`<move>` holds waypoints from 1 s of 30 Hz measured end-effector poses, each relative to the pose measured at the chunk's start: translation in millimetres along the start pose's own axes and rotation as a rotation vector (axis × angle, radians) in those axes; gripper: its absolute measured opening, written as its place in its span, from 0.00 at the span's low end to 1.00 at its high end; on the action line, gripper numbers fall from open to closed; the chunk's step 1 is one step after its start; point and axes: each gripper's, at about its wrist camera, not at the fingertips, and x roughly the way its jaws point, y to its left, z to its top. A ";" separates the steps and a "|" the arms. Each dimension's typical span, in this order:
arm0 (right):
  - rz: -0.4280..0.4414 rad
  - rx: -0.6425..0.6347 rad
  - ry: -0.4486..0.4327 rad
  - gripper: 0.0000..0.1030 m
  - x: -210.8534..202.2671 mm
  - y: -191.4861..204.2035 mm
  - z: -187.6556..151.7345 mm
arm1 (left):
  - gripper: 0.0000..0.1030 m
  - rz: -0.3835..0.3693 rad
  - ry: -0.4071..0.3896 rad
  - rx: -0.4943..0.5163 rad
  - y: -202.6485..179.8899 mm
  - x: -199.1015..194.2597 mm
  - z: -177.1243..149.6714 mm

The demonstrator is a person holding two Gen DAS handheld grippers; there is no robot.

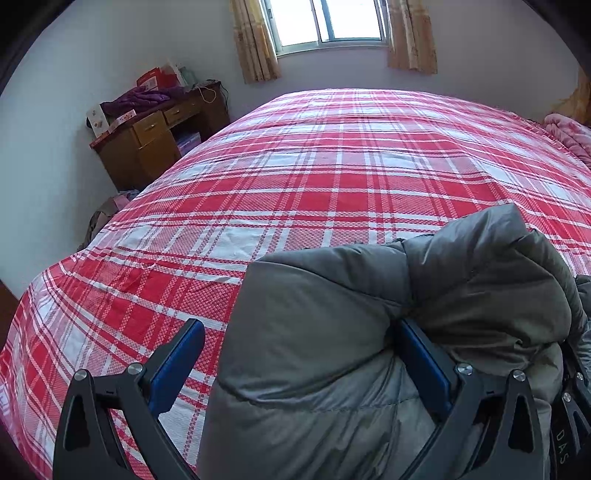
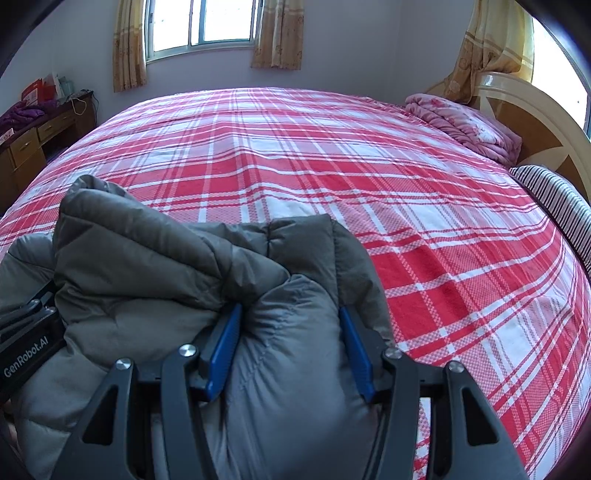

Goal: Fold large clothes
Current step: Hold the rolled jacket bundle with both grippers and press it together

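Note:
A bulky grey puffer jacket (image 1: pixel 369 302) lies bunched at the near edge of the red plaid bed (image 1: pixel 332 166). My left gripper (image 1: pixel 303 332) is open wide; the jacket's left part bulges between its blue pads (image 1: pixel 181 354), touching only the right pad. In the right wrist view the jacket (image 2: pixel 155 251) is folded in a thick bundle. My right gripper (image 2: pixel 290 317) has a fat fold of the jacket squeezed between its blue pads (image 2: pixel 225 343). The left gripper's body (image 2: pixel 26 343) shows at the left edge, against the jacket.
The plaid bed (image 2: pixel 369 166) stretches far ahead. A pink quilt (image 2: pixel 465 122), a striped pillow (image 2: pixel 554 199) and the headboard (image 2: pixel 532 110) are at the right. A wooden desk (image 1: pixel 155 136) with clutter stands left by the wall. A window (image 1: pixel 328 22) is behind.

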 end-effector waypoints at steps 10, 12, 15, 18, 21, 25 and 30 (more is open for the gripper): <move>-0.002 -0.003 0.003 0.56 -0.8 0.2 0.2 | 0.99 -0.007 0.005 -0.005 0.5 0.8 0.3; -0.001 -0.003 0.003 0.56 -0.9 0.6 0.1 | 0.99 -0.009 0.006 -0.007 1.4 1.0 0.3; 0.003 0.001 0.003 0.56 -0.7 0.6 0.2 | 0.99 -0.005 0.004 -0.005 1.1 0.9 0.4; 0.019 0.008 0.007 0.57 1.1 0.3 0.2 | 0.99 0.005 0.005 0.005 -0.3 0.3 0.6; 0.027 0.012 0.010 0.57 1.6 0.2 0.3 | 0.99 0.010 0.003 0.008 -0.9 -0.2 0.3; 0.032 0.017 0.008 0.57 1.6 -0.8 0.3 | 0.99 0.019 -0.005 0.011 -2.0 -0.6 -0.3; 0.061 0.033 0.016 0.58 2.5 -4.9 0.9 | 0.99 -0.070 0.062 0.010 9.8 -1.8 7.5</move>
